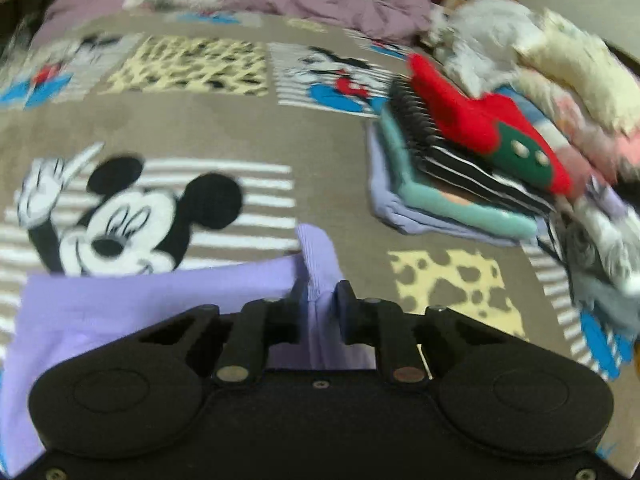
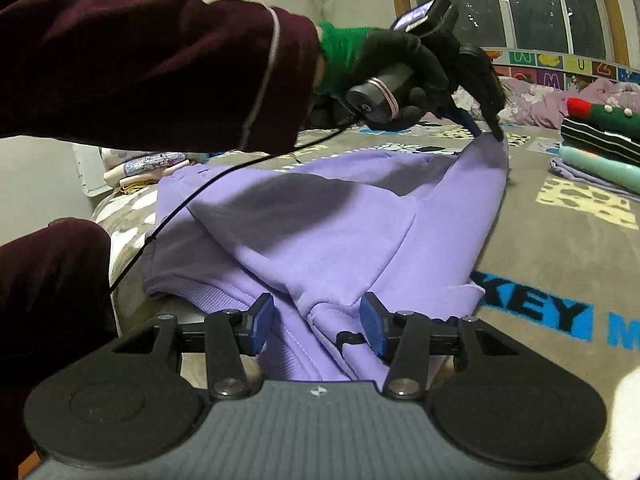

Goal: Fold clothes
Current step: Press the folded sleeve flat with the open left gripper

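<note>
The left gripper (image 1: 318, 312) is clamping narrowly on a ribbed end of the lilac sweatshirt (image 2: 340, 224), probably a sleeve cuff; in the right wrist view it is pinching that end up into a peak at about 1 o'clock. The right gripper (image 2: 316, 326) is standing at a middling width with a fold of the same garment lying between its blue pads (image 2: 262, 322); the pads are not pressing on it.

Risks, as a judgement:
- The left grip is taking only a thin edge, so the ribbing may be slipping out if the pull is quick.
- With the right jaws apart, nothing is anchoring the near hem, so the whole garment may be dragging instead of folding.
- A black cable (image 2: 172, 216) is trailing across the cloth at 9 o'clock and could be snagging a fold.

Surroundings: the garment is lying on a cartoon-print blanket (image 1: 224, 120). A stack of folded clothes (image 1: 460, 160) is sitting at 2 o'clock in the left wrist view, apart from the sweatshirt, with an unfolded heap (image 1: 560, 72) behind it. The person's dark sleeve (image 2: 140, 52) is blocking the 10 o'clock side.
</note>
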`<state>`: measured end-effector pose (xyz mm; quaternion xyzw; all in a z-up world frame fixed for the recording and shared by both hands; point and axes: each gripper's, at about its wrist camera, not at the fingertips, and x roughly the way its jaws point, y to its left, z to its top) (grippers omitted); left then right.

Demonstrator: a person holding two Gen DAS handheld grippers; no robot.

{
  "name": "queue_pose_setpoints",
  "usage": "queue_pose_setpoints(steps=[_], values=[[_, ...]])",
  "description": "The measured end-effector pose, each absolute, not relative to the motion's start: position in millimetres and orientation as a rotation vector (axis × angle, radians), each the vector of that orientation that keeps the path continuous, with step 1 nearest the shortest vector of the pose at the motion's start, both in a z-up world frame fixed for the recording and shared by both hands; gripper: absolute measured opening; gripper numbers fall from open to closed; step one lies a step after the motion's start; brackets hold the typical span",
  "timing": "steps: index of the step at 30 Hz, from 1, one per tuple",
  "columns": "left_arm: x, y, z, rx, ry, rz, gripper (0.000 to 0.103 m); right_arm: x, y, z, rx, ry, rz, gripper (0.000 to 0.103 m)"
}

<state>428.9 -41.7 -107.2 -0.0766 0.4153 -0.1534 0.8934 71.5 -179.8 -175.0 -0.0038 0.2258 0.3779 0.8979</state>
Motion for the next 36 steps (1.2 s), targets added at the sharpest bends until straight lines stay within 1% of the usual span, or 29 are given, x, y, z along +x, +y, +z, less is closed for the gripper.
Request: queue_pose_setpoints(steps=[3, 7, 11, 13, 16, 18, 22, 25, 26, 28, 30, 33, 36], values=[[434.5, -25.1, -131.6, -0.214, 0.892, -0.284, 0.012, 72.6, -179.9, -176.2, 0.002, 0.467, 0.786, 0.050], [433.4, -22.2, -139.5, -0.224, 0.857, -0.296, 0.012, 72.9, -180.3, -177.9, 0.015, 0.464, 0.789, 0.050], [434.8, -24.4, -142.2, -0.191, 0.844, -0.286, 0.017, 73.4, -179.9, -177.9, 0.018, 0.465, 0.790, 0.050], [431.4, -23.8, -131.0, -0.168, 0.818, -0.275, 0.020, 73.3, -179.8, -177.2, 0.017, 0.465, 0.789, 0.050], [416.4, -25.4, -104.7, -0.071, 0.719, -0.244, 0.020, 72.9, -178.6, -176.1, 0.011, 0.466, 0.785, 0.050], [409.2, -31.9, -92.2, -0.010, 0.687, -0.268, 0.020, 73.0, -178.1, -175.9, 0.009, 0.467, 0.783, 0.050], [403.9, -60.5, -88.7, 0.104, 0.679, -0.382, 0.020, 73.8, -179.0, -176.5, 0.010, 0.466, 0.783, 0.050], [415.1, -76.7, -113.9, 0.181, 0.739, -0.383, 0.020, 74.0, -179.2, -177.5, 0.012, 0.466, 0.784, 0.050], [422.8, -79.0, -132.6, 0.235, 0.777, -0.334, 0.019, 74.3, -179.2, -177.5, 0.014, 0.466, 0.785, 0.050], [427.6, -69.7, -150.9, 0.181, 0.762, -0.307, 0.018, 75.3, -179.6, -177.7, 0.021, 0.469, 0.787, 0.050], [434.0, -61.1, -147.4, 0.081, 0.788, -0.289, 0.018, 75.8, -179.6, -177.9, 0.026, 0.471, 0.788, 0.050], [435.2, -62.6, -147.7, 0.094, 0.789, -0.288, 0.018, 75.0, -179.7, -178.7, 0.026, 0.468, 0.790, 0.050], [434.5, -55.5, -132.2, 0.034, 0.817, -0.278, 0.019, 75.5, -179.8, -178.9, 0.027, 0.469, 0.792, 0.050]])
